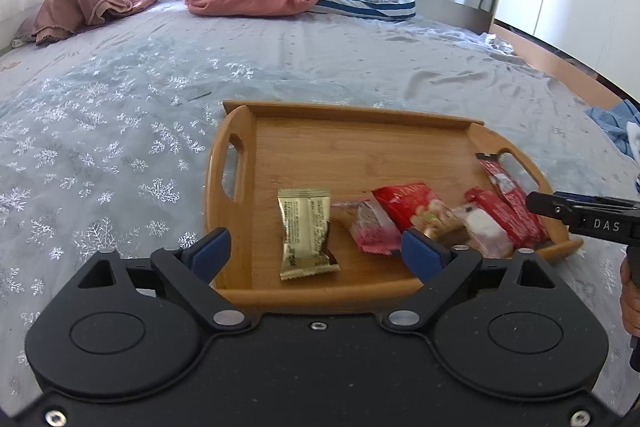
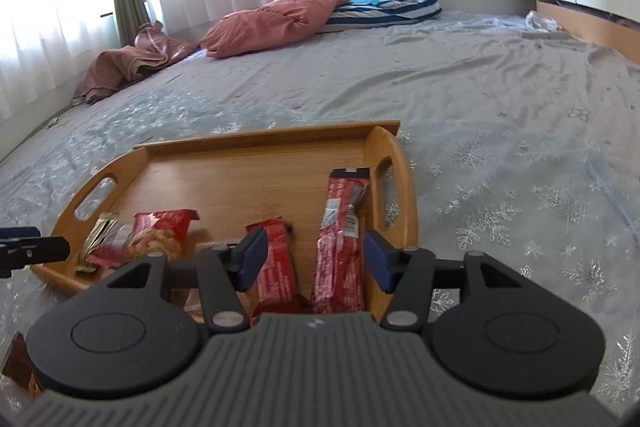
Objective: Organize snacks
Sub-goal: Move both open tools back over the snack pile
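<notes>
Bamboo tray (image 1: 240, 239) on the bed (image 1: 120, 147) holds the snacks (image 2: 340, 227). I read left gripper (image 1: 316, 247) and right gripper (image 2: 314, 255) spread wide, gripping nothing.

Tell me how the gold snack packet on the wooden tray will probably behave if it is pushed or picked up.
The gold snack packet looks like thin crinkled foil, so it would probably bend and feel light. It lies flat on the wooden tray, so it should slide, not roll. Its glossy wrap may slip between the pads, so a grip across the middle seems safer.
</notes>
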`<state>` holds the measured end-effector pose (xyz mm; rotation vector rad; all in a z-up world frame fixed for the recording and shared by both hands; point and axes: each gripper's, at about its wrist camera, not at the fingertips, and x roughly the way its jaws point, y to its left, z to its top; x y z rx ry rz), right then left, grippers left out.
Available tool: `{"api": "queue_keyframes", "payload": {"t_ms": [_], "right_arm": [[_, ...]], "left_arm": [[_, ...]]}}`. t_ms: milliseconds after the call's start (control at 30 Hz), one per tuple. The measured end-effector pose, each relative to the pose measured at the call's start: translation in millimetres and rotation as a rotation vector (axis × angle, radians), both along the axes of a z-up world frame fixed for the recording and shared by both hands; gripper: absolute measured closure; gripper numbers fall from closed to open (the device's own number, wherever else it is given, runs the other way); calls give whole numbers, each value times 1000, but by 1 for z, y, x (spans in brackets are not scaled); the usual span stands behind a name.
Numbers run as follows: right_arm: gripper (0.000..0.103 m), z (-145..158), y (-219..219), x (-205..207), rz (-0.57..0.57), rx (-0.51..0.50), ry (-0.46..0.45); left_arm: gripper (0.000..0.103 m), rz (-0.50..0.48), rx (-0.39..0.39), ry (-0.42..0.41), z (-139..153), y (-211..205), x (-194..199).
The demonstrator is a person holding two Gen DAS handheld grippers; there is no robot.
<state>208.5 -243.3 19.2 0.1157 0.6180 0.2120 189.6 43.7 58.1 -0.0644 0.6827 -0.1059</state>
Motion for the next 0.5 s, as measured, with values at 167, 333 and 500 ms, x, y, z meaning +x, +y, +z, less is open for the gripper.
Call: {"api": "queue_keyframes", "payload": {"t_ms": [167,333,500], "right_arm": [[25,6,8,-20,48,-54,-42],[17,8,15,-41,81,-106,-78],[14,4,21,-57,97,-142,-93]], "left_arm": [[6,-20,9,-25,7,-6,-20],[3,-37,-5,-35,13,-9,-39],[3,-36,-2,-46,17,-8,-49]]}}
